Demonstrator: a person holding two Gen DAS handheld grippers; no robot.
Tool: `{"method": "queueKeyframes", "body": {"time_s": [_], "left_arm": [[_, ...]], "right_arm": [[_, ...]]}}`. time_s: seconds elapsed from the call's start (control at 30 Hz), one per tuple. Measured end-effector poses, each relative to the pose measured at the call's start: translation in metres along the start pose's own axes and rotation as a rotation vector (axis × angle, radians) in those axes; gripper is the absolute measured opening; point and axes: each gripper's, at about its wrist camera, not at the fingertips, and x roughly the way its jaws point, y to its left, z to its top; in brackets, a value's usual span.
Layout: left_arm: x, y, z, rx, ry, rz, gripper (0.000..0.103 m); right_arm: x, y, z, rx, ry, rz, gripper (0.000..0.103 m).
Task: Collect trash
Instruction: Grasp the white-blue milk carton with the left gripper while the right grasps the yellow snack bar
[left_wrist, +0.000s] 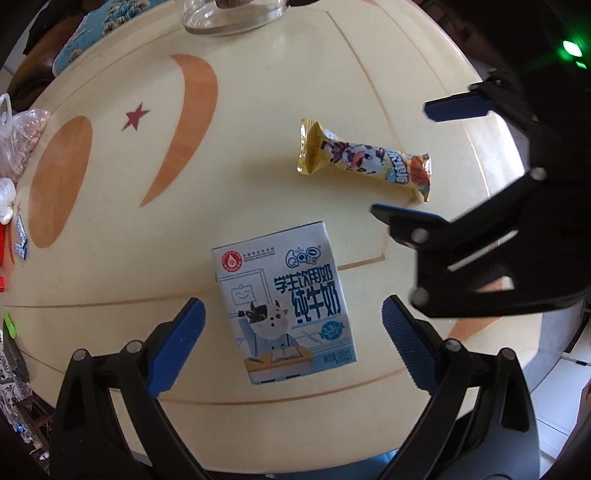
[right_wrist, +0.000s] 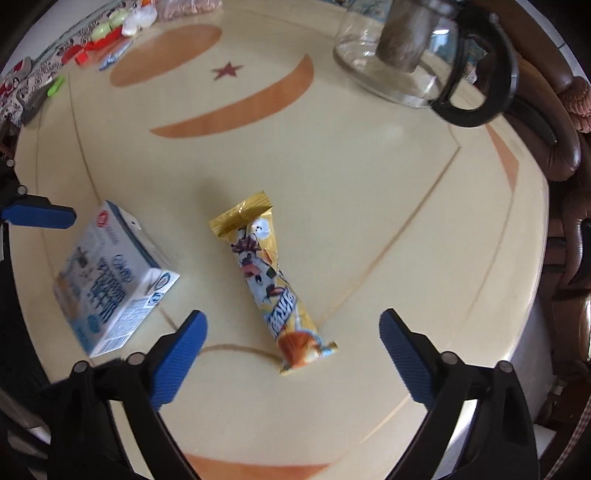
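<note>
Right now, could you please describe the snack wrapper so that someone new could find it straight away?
Start at the cream round table with the red star inlay. Near its middle, on the side away from the glass pot, two pieces of trash lie close together but apart. The wrapper is the long, crinkled gold one with cartoon print, not the boxy blue-white milk carton.

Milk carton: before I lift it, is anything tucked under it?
The milk carton lies flat on the table, nothing showing at its edges. Its underside is hidden. The snack wrapper lies apart from it.
</note>
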Motion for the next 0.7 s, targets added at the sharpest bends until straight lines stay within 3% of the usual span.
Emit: {"method": "queueKeyframes", "body": {"time_s": [0.1,0.3,0.4,0.53,0.7], "left_arm": [[0.006,-0.002,0.0,0.009,0.011,0.002,0.094],[0.015,0.0,0.002,-0.005,0.024,-0.001,0.094],[0.02,0.003,0.007,-0.015,0.024,-0.002,0.094],[0.03,0.017,0.018,-0.028,0.026,-0.01,0.094],[0.036,0.028,0.019,-0.033,0.031,-0.023,0.094]], "right_arm": [[0.013,0.002,0.003,-0.006,0.027,-0.014,0.077],[0.019,0.0,0.004,0.003,0.024,0.01,0.073],[0.019,-0.001,0.005,0.014,0.02,0.045,0.06],[0.017,0.003,0.004,0.013,0.018,0.054,0.05],[0.016,0.007,0.001,0.027,0.006,0.057,0.045]]}}
